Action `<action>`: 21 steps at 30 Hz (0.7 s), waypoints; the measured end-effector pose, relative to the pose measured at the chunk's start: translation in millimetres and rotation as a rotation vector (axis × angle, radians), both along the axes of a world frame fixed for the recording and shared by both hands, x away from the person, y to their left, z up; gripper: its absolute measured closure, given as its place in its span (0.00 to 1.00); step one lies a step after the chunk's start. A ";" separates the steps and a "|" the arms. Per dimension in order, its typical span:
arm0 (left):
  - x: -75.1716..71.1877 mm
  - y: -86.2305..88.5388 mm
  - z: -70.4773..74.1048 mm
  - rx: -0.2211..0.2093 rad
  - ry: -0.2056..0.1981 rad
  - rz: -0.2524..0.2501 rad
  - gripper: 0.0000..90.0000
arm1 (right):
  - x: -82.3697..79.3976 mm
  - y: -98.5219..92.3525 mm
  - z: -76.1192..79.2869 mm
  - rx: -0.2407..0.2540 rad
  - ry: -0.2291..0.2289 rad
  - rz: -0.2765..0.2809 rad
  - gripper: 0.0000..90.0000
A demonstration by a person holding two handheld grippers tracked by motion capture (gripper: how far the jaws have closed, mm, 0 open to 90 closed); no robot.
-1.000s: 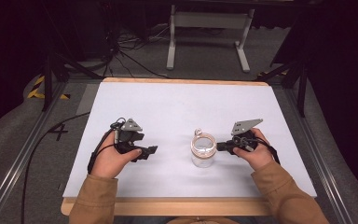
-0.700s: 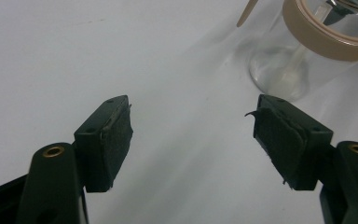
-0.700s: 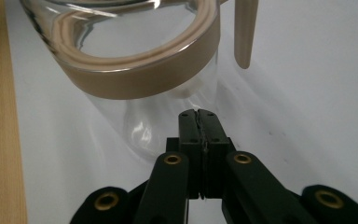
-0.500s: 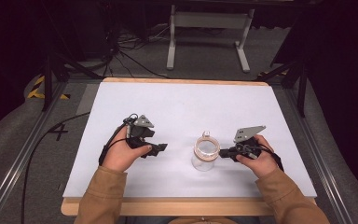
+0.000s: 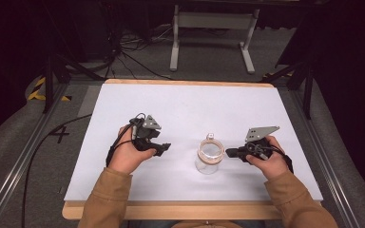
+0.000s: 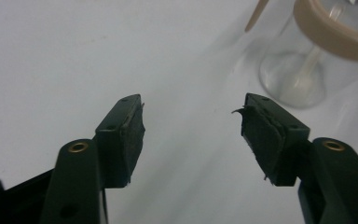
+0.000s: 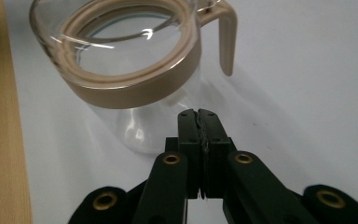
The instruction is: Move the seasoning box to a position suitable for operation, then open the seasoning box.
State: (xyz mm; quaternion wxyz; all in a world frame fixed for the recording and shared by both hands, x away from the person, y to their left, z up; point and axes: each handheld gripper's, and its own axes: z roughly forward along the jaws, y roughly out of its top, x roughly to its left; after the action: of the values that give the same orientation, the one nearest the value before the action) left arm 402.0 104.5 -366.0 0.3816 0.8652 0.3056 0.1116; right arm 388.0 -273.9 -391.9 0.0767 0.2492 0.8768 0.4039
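Two grippers: mine, flanking the glass jug (image 5: 209, 155) at mid-table.
Left gripper (image 5: 164, 147): jaws spread, now nearer the jug.
Right gripper (image 5: 231, 153): clamped empty, tips near glass.
Meaning: likely approaching a grasp.

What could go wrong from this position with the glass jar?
1. The right tongs, shut, sit right against the clear glass jar; a push could slide or tip it.
2. The jar stands toward the table's near edge, so a shove that way risks a fall.
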 end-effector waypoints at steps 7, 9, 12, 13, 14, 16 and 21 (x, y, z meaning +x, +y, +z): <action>3.7 -12.2 10.5 -0.068 -0.016 -0.039 0.60 | 0.2 -21.4 7.3 0.068 -0.001 -0.049 1.00; 5.9 -18.0 13.6 -0.073 -0.022 -0.051 0.62 | -1.4 -24.7 8.8 0.075 -0.003 -0.058 1.00; 10.6 -27.4 17.3 -0.116 -0.031 -0.078 0.65 | -4.5 -27.3 8.7 0.081 -0.005 -0.065 1.00; 12.6 -30.6 18.1 -0.130 -0.027 -0.090 0.67 | -5.7 -27.3 8.6 0.080 -0.005 -0.066 1.00; 14.7 -33.7 18.8 -0.143 -0.020 -0.096 0.69 | -7.1 -26.9 8.7 0.079 -0.007 -0.067 1.00; 20.0 -38.6 19.2 -0.176 0.021 -0.121 0.76 | -9.7 -26.0 8.3 0.074 -0.012 -0.064 1.00; 33.7 -55.9 17.2 -0.201 0.047 -0.185 0.80 | -18.6 -27.2 6.9 0.068 -0.014 -0.071 1.00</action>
State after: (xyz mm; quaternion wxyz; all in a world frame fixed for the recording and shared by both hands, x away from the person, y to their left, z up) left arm 435.7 48.6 -348.8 0.4676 0.8495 0.2429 0.0242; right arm 369.4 -301.2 -385.0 0.0886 0.2796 0.8527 0.4322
